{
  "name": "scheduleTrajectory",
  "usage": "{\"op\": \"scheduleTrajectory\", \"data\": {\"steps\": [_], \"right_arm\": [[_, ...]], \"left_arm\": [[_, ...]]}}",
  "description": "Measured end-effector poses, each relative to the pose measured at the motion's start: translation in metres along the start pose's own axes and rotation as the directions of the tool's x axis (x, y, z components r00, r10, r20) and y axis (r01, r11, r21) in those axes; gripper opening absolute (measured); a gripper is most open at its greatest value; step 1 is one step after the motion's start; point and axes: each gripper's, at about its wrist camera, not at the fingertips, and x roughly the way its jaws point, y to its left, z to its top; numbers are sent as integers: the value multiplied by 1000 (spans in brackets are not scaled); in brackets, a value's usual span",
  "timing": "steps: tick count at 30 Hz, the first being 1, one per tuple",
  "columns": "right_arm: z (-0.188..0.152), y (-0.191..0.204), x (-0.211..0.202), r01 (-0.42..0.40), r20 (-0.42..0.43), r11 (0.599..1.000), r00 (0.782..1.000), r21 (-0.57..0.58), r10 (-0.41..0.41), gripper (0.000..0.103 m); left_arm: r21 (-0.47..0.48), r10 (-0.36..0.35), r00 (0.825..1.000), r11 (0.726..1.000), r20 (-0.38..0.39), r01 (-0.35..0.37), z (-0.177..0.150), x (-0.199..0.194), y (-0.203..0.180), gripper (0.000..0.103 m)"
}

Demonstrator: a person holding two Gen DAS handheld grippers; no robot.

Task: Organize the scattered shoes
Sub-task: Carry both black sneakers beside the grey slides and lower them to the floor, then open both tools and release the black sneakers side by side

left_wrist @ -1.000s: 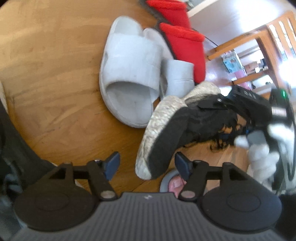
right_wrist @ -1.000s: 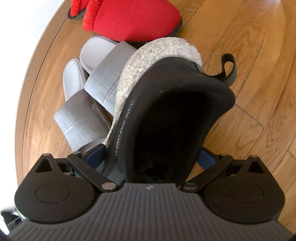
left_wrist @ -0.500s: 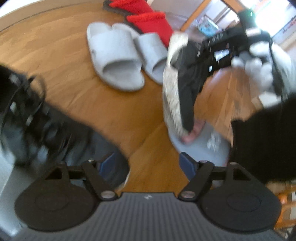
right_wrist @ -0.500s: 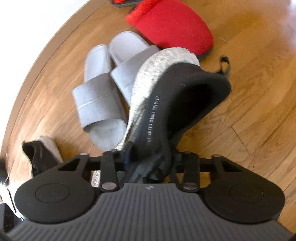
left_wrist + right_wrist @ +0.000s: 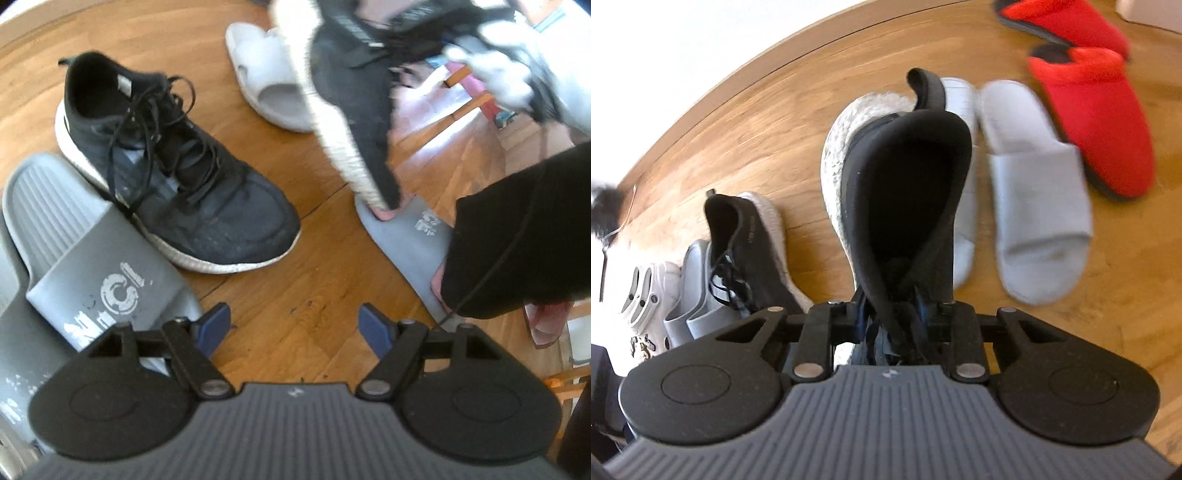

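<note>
Black knit sneaker with a white textured sole, hanging heel-up above the wooden floor, pinched at tongue and laces by the right gripper, jaws having just been closing. Left gripper gaping empty near the matching black laced sneaker. Risking: soft fabric slipping out, shoe swinging down onto the pale grey slides.
</note>
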Motion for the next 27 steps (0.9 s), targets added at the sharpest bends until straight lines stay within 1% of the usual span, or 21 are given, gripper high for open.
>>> {"op": "scheduleTrajectory", "data": {"steps": [2, 3, 8, 10, 12, 14, 15, 17, 18, 19, 20, 21, 22, 23, 26, 27], "right_arm": [[12, 14, 12, 6, -19, 999, 1000, -34, -7, 22], [18, 21, 18, 10, -28, 999, 1000, -53, -12, 20], [53, 57, 65, 65, -79, 977, 993, -202, -83, 17], [59, 65, 82, 78, -92, 970, 991, -228, -102, 15], [61, 74, 97, 68, -117, 971, 988, -228, -97, 14], [57, 82, 103, 62, -140, 969, 985, -239, -98, 14], [55, 85, 105, 44, -153, 972, 985, -233, -81, 15], [50, 90, 108, 8, -176, 976, 983, -220, -48, 21], [49, 90, 107, -5, -176, 976, 984, -218, -34, 27], [47, 91, 103, -7, -157, 969, 987, -245, -32, 36], [45, 93, 98, -9, -138, 962, 990, -272, -30, 42], [43, 93, 94, -11, -118, 954, 993, -299, -26, 53], [40, 91, 88, -16, -91, 945, 996, -326, -14, 60], [37, 89, 82, -21, -66, 937, 998, -349, -2, 61], [31, 78, 76, -51, -42, 935, 998, -351, 39, 65], [28, 76, 76, -58, -33, 928, 998, -369, 49, 67]], "left_arm": [[6, -1, 1000, 1000, 11, 1, -4, -7, -3, 75], [-5, -2, 1000, 1000, 14, 2, -7, -10, -2, 75], [-35, -3, 1000, 999, 15, 3, -18, -19, 1, 75], [-42, -2, 1000, 999, 9, 3, -24, -21, 4, 75], [-51, 2, 1000, 999, 2, -2, -30, -23, 8, 75], [-59, 5, 1000, 998, 1, -5, -32, -24, 10, 75], [-62, 6, 1000, 998, 0, -6, -33, -25, 11, 75], [-67, 11, 1000, 998, 2, -11, -34, -28, 13, 75], [-66, 14, 1000, 998, 4, -14, -35, -29, 13, 75], [-66, 17, 1000, 998, 6, -17, -35, -31, 14, 75], [-66, 18, 1000, 998, 8, -18, -36, -32, 14, 75], [-66, 19, 1000, 998, 10, -18, -37, -33, 14, 75], [-67, 19, 1000, 998, 13, -18, -37, -33, 14, 75], [-67, 19, 1000, 998, 14, -18, -38, -34, 15, 75], [-65, 19, 1000, 998, 14, -18, -39, -34, 14, 75], [-64, 20, 1000, 998, 11, -19, -39, -33, 14, 75]]}}
